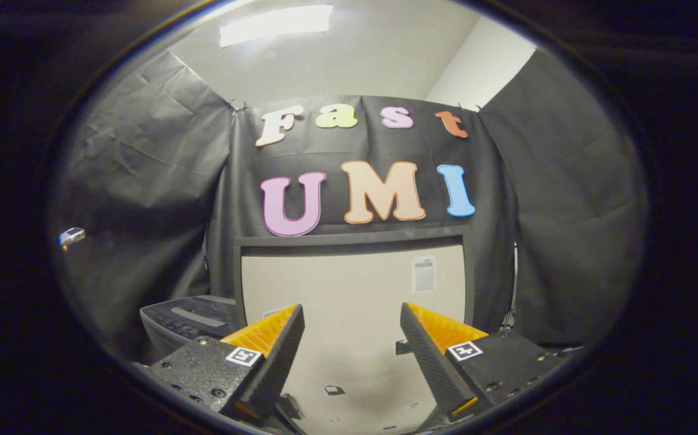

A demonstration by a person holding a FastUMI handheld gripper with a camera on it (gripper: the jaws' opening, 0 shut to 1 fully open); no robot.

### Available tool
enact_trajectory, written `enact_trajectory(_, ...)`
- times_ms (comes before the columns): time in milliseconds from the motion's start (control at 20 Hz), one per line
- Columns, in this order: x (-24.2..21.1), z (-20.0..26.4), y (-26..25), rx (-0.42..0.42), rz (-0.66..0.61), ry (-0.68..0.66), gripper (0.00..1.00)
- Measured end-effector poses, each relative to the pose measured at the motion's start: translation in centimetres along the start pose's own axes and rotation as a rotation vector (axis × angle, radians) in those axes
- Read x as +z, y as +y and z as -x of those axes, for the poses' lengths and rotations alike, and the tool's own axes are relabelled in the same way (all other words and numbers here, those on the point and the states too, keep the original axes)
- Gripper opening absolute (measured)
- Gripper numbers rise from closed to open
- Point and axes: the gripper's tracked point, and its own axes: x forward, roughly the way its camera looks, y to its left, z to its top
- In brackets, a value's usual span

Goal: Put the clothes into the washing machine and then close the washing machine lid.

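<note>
The tongs point(352, 338) are wide open and hold nothing. The washer point(189, 323) sits low on the left, behind the left finger, next to a pale desk point(349, 290). I see no clothes. Clothes are probably soft, light and floppy, so pinch a bunched fold.

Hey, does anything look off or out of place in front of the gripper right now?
Nothing stands out. The gripper is open with nothing between its fingers, facing the raised washing machine lid, which stands upright just beyond them. The control panel beside it looks undamaged.
</note>
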Motion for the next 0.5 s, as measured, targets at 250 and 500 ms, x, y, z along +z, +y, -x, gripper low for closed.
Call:
enact_trajectory(250,-2.9,1.5,0.2,0.002,-0.016,0.058,0.96)
enact_trajectory(500,-5.2,2.7,1.5,0.034,0.027,0.117,0.96)
